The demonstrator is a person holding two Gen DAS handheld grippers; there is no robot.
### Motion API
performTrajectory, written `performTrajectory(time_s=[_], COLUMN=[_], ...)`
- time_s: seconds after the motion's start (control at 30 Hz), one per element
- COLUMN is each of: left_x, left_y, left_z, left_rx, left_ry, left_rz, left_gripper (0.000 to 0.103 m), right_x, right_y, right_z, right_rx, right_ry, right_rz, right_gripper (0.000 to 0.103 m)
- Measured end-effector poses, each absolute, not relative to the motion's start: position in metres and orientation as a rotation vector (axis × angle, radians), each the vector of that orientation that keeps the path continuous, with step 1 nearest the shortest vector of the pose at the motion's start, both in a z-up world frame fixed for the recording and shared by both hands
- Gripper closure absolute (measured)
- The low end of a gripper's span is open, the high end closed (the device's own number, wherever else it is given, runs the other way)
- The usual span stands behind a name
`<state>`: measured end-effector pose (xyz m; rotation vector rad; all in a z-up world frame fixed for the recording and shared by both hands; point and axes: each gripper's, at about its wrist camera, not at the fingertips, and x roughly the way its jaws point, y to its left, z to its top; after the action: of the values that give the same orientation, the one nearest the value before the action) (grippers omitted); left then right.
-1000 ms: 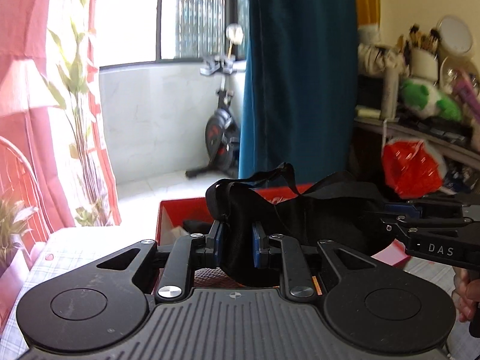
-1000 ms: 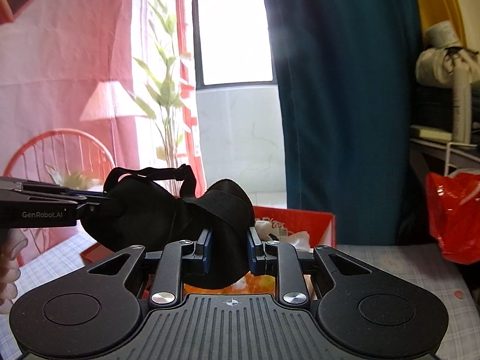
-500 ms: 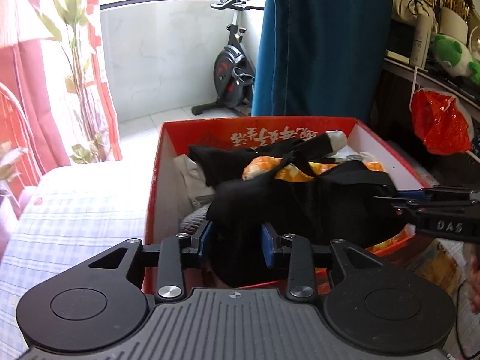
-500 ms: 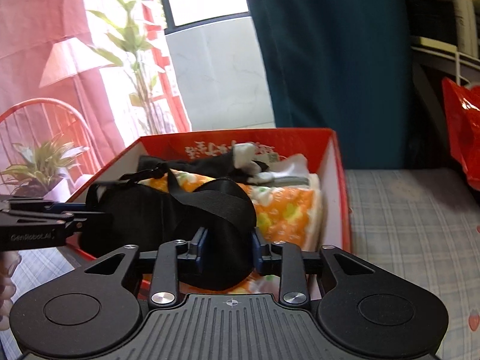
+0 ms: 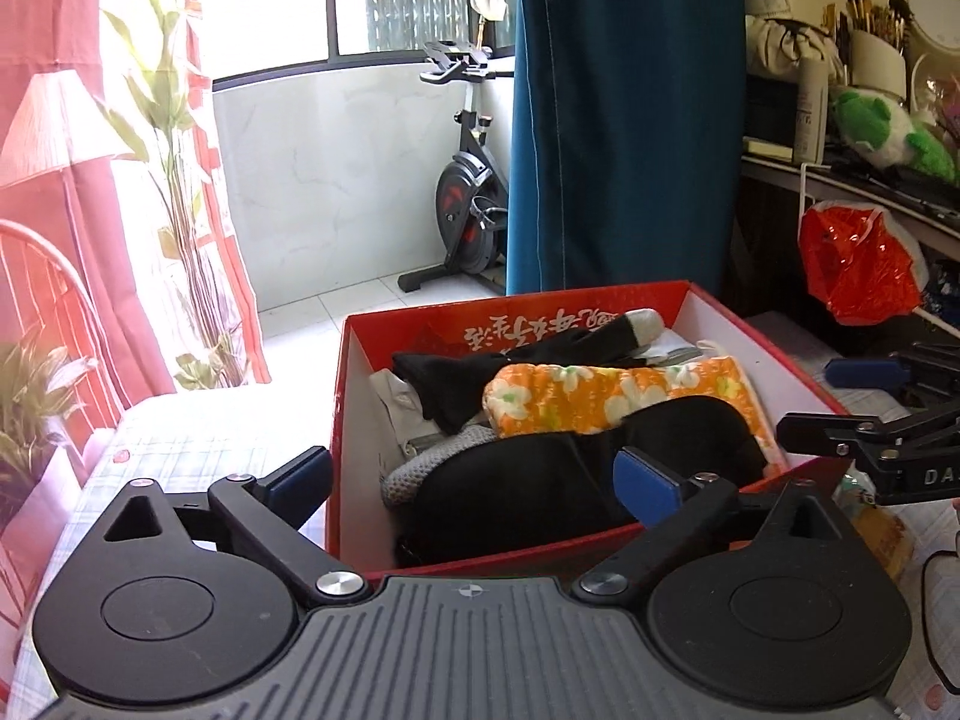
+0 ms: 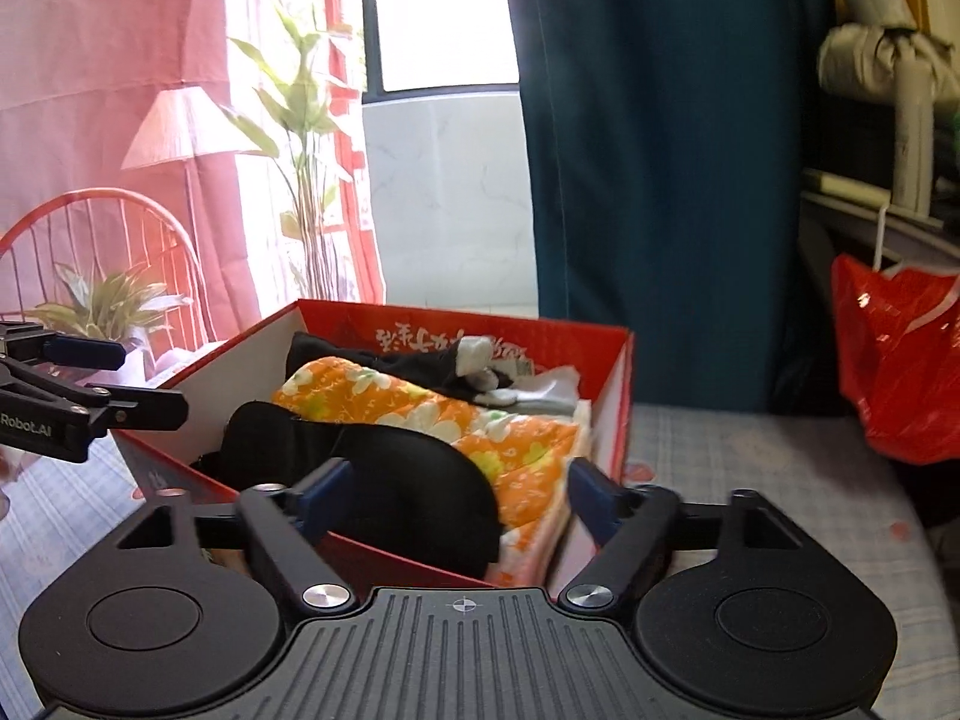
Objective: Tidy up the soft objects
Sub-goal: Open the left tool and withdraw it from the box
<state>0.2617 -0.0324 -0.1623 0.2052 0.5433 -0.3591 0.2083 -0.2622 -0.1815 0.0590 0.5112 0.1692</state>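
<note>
- Both tongs, left [image 5: 474,483] and right [image 6: 447,489], are opening, clear of the black eye mask [image 5: 576,474] at lower centre.
- Withdraw straight, avoiding snagging straps on the red box [image 5: 360,420].

Home rm, exercise bike [image 5: 465,204], curtains [image 5: 624,120], cluttered shelf [image 5: 852,174]

Daylight pours through the window [image 5: 408,0] past a teal curtain [image 5: 624,120]. An exercise bike [image 5: 468,192] stands on the pale tiled floor [image 5: 336,306]. Pink drapes [image 6: 120,60] hang left.
</note>
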Motion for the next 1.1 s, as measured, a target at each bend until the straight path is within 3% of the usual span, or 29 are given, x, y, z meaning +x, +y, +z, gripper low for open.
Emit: performTrajectory(time_s=[0.17, 0.57, 1.1], left_x=[0.245, 0.208, 0.200], left_y=[-0.031, -0.030, -0.064], left_z=[-0.167, -0.194, -0.240], left_rx=[0.182, 0.168, 0.131], left_ry=[0.538, 0.539, 0.678], left_rz=[-0.366, -0.375, -0.465], left_gripper=[0.000, 0.000, 0.000], right_x=[0.188, 0.151, 0.120], right_y=[-0.278, -0.308, -0.327], right_z=[-0.178, -0.203, -0.260], right_rx=[0.062, 0.079, 0.058], right_ry=[0.488, 0.528, 0.692], right_rz=[0.150, 0.109, 0.122], right_gripper=[0.001, 0.001, 0.001])
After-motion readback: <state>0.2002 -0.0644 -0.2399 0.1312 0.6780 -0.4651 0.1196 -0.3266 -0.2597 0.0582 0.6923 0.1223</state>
